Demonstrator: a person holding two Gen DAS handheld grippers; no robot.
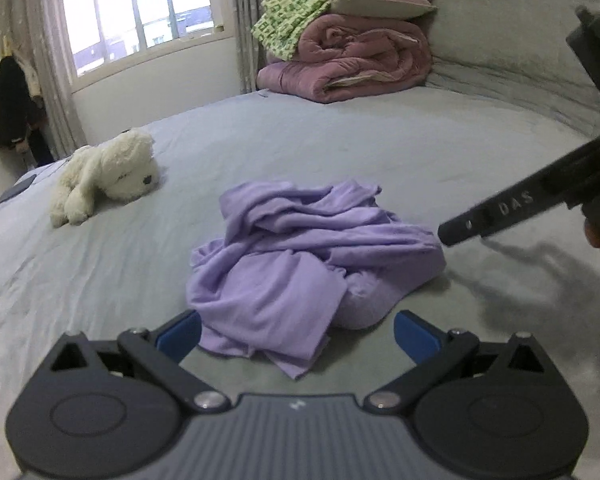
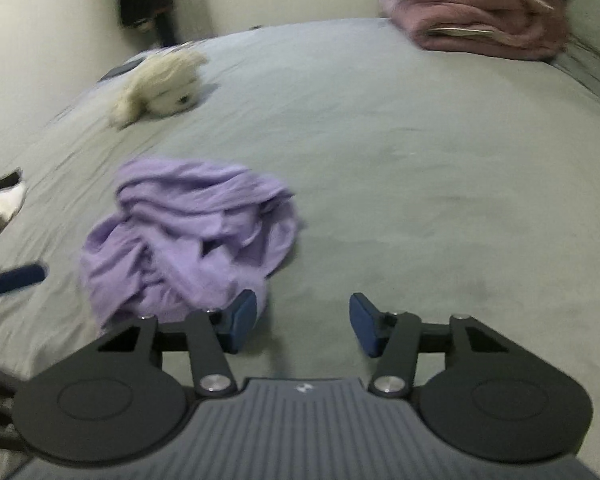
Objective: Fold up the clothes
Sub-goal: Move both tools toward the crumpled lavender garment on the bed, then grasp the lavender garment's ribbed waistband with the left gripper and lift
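A crumpled lilac garment (image 1: pixel 300 256) lies in a heap on the grey bed sheet (image 1: pixel 380 152). My left gripper (image 1: pixel 298 336) is open wide just above the heap's near edge, with its blue pads either side of the cloth and not pressing on it. In the right wrist view the lilac garment (image 2: pixel 188 236) sits to the left. My right gripper (image 2: pixel 303 326) stands open over bare sheet; its left pad overlaps the heap's right edge in the picture, and nothing is between its pads. One of its black fingers (image 1: pixel 500 216) reaches in from the right of the left wrist view, above the heap's right side.
A white plush toy (image 1: pixel 104 176) lies at the bed's left. A folded pink quilt (image 1: pixel 348 60) with a green patterned cloth (image 1: pixel 296 12) and a pillow is stacked at the far end. Beyond are a window (image 1: pixel 140 8) and a dark hanging coat (image 1: pixel 12 108).
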